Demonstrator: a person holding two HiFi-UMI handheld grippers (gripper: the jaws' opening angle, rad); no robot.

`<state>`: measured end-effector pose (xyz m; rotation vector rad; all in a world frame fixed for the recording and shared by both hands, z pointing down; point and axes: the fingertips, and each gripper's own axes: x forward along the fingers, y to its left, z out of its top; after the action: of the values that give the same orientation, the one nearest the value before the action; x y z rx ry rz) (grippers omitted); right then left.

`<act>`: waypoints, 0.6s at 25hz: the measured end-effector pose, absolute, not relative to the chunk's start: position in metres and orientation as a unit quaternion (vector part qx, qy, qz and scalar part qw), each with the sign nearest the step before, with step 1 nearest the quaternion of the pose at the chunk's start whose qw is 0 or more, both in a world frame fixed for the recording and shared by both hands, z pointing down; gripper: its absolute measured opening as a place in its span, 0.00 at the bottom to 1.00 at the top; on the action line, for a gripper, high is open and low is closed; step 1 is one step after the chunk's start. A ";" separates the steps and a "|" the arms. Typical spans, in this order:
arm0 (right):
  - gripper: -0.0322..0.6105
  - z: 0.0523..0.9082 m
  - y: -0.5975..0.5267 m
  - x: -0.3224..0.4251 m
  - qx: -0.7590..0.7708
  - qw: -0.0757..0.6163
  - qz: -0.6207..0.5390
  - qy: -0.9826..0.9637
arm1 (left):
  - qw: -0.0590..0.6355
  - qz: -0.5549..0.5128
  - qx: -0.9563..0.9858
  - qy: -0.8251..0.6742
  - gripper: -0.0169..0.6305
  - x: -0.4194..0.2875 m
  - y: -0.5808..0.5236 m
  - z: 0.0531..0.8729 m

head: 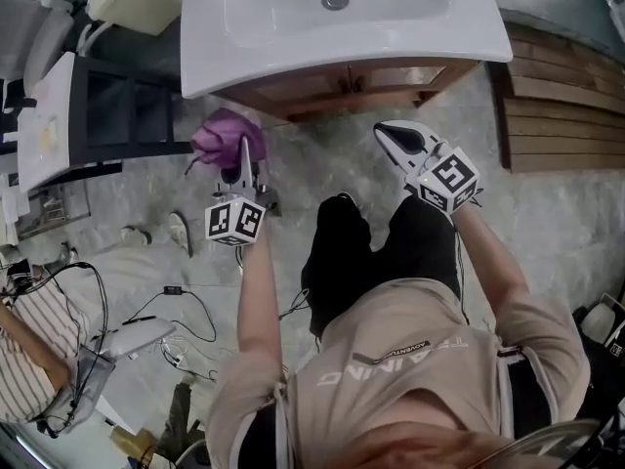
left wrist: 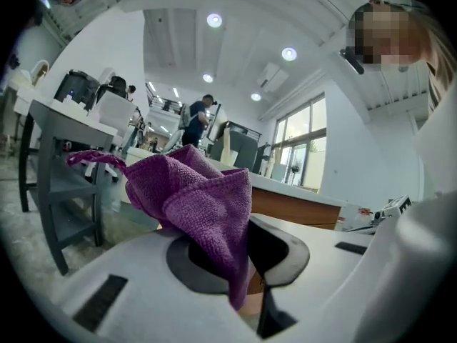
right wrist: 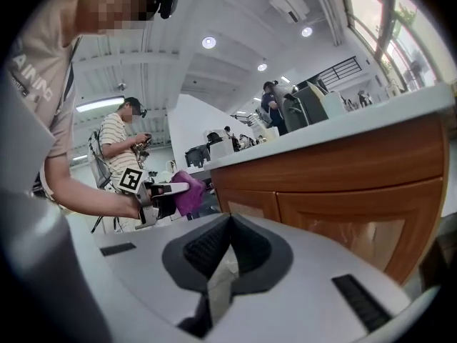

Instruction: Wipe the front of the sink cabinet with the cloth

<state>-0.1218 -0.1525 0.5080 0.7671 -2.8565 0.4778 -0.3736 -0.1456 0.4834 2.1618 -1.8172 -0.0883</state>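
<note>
Bright, even indoor light falls from round ceiling lamps [left wrist: 288,53] and a tall window [left wrist: 305,143] that blows out to white — shadows are soft, the deepest lying under the overhang of the white sink [head: 293,37], whose basin carries a mild sheen. Both gripper views bulge like a fisheye and darken to black at the corners, with the nearest surfaces soft — the head view is sharper, smearing only toward its edges.

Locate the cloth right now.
The cloth is pinched in the left gripper, whose jaws are shut on it. In the head view it sits left of centre, by the front-left corner of the sink and cabinet.
</note>
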 end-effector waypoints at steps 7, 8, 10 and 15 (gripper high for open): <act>0.07 0.566 -0.177 -0.149 0.220 0.033 0.095 -0.970 | 0.111 -0.023 0.739 -0.664 0.11 -0.400 -0.177 0.538; 0.07 0.576 -0.178 -0.152 0.213 0.027 0.087 -0.973 | 0.104 -0.026 0.736 -0.668 0.11 -0.403 -0.180 0.545; 0.07 0.599 -0.181 -0.156 0.207 0.020 0.073 -0.975 | 0.093 -0.038 0.730 -0.676 0.11 -0.409 -0.187 0.559; 0.07 0.653 -0.176 -0.160 0.204 0.035 0.048 -0.977 | 0.049 -0.046 0.731 -0.679 0.11 -0.406 -0.192 0.574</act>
<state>-0.1598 -0.1758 0.6527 0.6278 -3.0024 0.1460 -0.4056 -0.1921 0.5740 2.2264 -2.0690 -0.1403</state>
